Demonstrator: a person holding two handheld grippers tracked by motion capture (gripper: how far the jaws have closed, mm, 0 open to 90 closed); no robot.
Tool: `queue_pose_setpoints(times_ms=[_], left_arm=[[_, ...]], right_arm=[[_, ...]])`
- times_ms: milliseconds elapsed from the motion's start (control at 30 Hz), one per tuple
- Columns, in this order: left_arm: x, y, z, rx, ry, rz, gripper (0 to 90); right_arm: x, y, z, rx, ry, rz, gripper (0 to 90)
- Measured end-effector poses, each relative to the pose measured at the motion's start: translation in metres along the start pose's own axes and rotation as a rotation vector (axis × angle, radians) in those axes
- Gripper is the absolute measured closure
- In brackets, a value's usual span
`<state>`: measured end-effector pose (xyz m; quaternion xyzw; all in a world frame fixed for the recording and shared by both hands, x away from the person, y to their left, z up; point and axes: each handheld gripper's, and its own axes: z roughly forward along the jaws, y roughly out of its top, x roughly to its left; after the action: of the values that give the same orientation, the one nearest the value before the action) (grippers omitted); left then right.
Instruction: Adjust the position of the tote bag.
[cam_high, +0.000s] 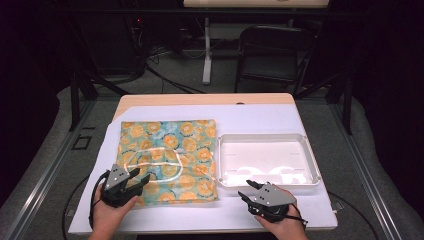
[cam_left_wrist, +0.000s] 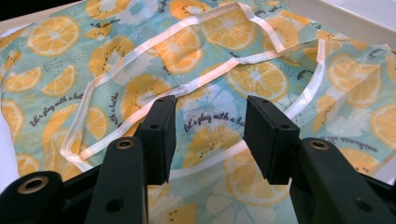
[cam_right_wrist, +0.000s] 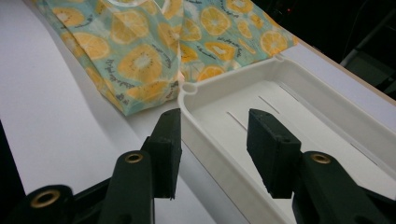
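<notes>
Right gripper astride tray's crosswise near rim.

A lab or recording studio: the bench stands inside a dark metal frame on grey carpet, cables trail across the floor behind it, and a black folding chair waits beside a desk leg.

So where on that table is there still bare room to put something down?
Free: the white sheet beyond the white tray, and the strip left of the fruit-print cloth. The tray's floor is bare too. Crowded: the near edge, where the left gripper and right gripper sit.
</notes>
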<state>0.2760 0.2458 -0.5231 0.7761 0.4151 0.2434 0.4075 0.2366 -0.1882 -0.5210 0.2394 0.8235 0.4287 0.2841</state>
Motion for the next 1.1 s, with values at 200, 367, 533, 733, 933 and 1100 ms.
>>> queue_pose_setpoints(times_ms=[200, 367, 533, 733, 933, 1100], left_arm=[[0.001, -0.002, -0.003, 0.003, 0.011, -0.010, 53.9], [0.000, -0.003, -0.004, 0.008, 0.017, -0.008, 54.3], [0.000, -0.003, -0.004, 0.006, 0.017, -0.010, 54.3], [0.002, -0.004, -0.006, 0.007, 0.020, -0.012, 54.2], [0.002, -0.005, -0.007, 0.006, 0.023, -0.018, 54.0], [0.002, -0.006, -0.008, 0.004, 0.026, -0.018, 54.0]], right_arm=[[0.001, 0.007, 0.007, -0.004, 0.030, -0.016, 53.8], [0.006, 0.023, 0.015, -0.009, 0.075, -0.046, 53.7], [0.010, 0.035, 0.030, 0.004, 0.104, -0.056, 53.7], [0.020, 0.047, 0.044, 0.001, 0.135, -0.090, 54.2], [0.029, 0.056, 0.051, -0.014, 0.146, -0.108, 54.2], [0.035, 0.054, 0.054, -0.028, 0.156, -0.105, 54.2]])
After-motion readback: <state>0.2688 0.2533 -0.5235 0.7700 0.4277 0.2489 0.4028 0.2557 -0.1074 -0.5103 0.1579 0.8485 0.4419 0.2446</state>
